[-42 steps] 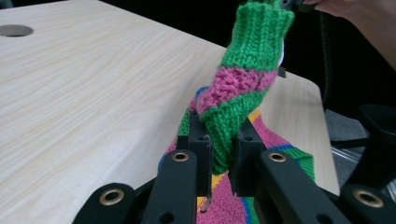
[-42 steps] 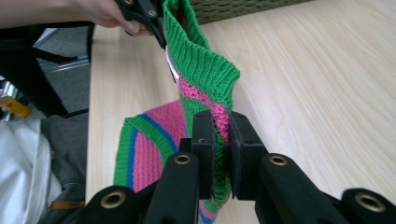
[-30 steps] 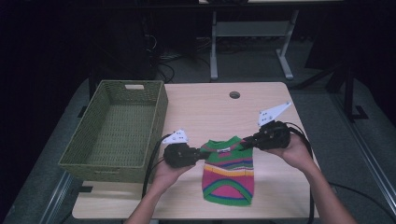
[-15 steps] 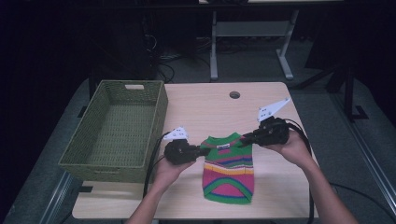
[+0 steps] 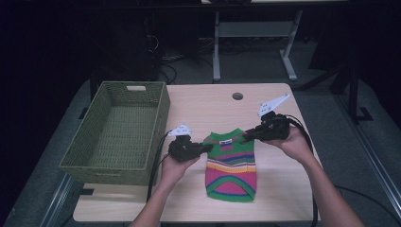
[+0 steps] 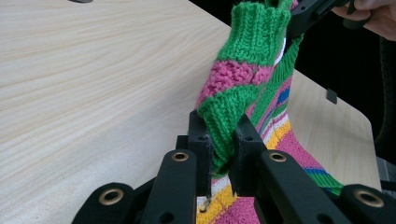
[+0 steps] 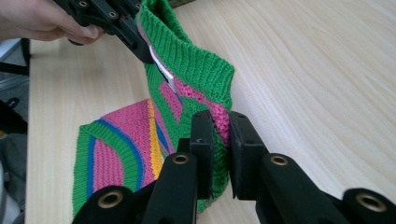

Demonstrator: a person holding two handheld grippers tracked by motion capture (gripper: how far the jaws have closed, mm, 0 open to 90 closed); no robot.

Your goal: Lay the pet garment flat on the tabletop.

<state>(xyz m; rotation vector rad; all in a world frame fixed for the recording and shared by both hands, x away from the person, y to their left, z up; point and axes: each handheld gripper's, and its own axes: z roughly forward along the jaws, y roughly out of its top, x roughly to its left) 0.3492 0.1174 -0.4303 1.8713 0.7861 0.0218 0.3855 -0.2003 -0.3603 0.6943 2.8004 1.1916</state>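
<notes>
A small knitted sweater (image 5: pixel 231 165), striped green, pink, yellow and blue, is held up by its shoulders above the wooden table (image 5: pixel 208 106), its hem drooping toward the front edge. My left gripper (image 5: pixel 206 147) is shut on its left shoulder, the green knit (image 6: pixel 223 135) pinched between the jaws. My right gripper (image 5: pixel 245 138) is shut on the right shoulder, with pink and green knit (image 7: pixel 219 126) between the jaws. In the left gripper view the other gripper (image 6: pixel 308 14) grips the far shoulder; in the right gripper view the other gripper (image 7: pixel 126 30) does likewise.
A green woven basket (image 5: pixel 118 132) stands empty at the table's left side. A round cable hole (image 5: pixel 237 96) lies near the far edge. Cables trail from both grippers toward the front edge. Metal desk legs (image 5: pixel 286 52) stand beyond the table.
Both grippers have shifted slightly toward the far side with the sweater held between them; the sweater's top edge sits a little higher on the table.
</notes>
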